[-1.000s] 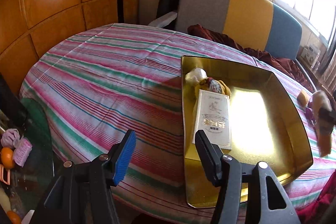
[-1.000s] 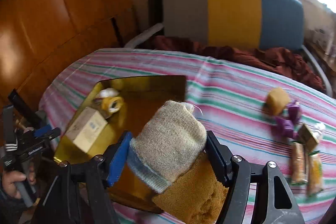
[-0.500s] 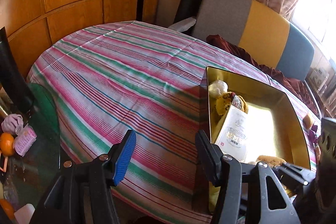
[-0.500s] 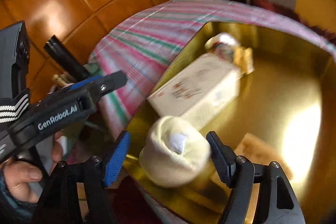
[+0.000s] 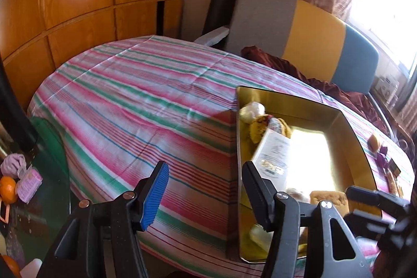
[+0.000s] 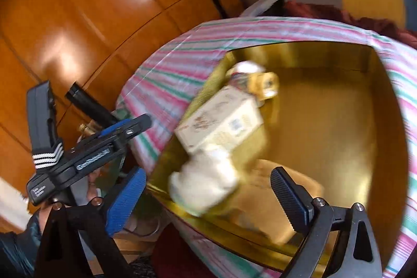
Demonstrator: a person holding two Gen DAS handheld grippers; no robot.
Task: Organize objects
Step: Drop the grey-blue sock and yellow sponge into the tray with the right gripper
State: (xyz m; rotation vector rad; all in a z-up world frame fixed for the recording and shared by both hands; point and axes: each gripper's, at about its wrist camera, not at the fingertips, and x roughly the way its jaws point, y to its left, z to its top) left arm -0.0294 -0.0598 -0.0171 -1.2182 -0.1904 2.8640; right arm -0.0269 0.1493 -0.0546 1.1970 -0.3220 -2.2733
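Your right gripper (image 6: 208, 197) hangs over the near edge of the gold tray (image 6: 359, 56), its jaws spread wide with nothing gripped between them. The cream sock (image 6: 206, 184) lies blurred between the fingers but apart from both pads, at the tray's near edge, touching the end of the white box (image 6: 221, 121). A tan sponge (image 6: 263, 184) lies just beside the sock on the tray floor.

The box lies along the tray's left wall, and beyond it, in the far left corner, sit a yellow item (image 6: 265, 82) and a white lump (image 6: 245, 68); you cannot tell what either is.

Your left gripper (image 5: 206, 189) is also wide open and holds nothing. It hovers over the striped cloth (image 5: 135, 100) at the tray's near left corner, one finger over the cloth, the other over the tray wall.

On the cloth past the tray's right edge lie a small tan piece (image 5: 374, 142) and purple bits (image 5: 381, 159), well apart from the tray. The tray itself sits at the right side of the table.
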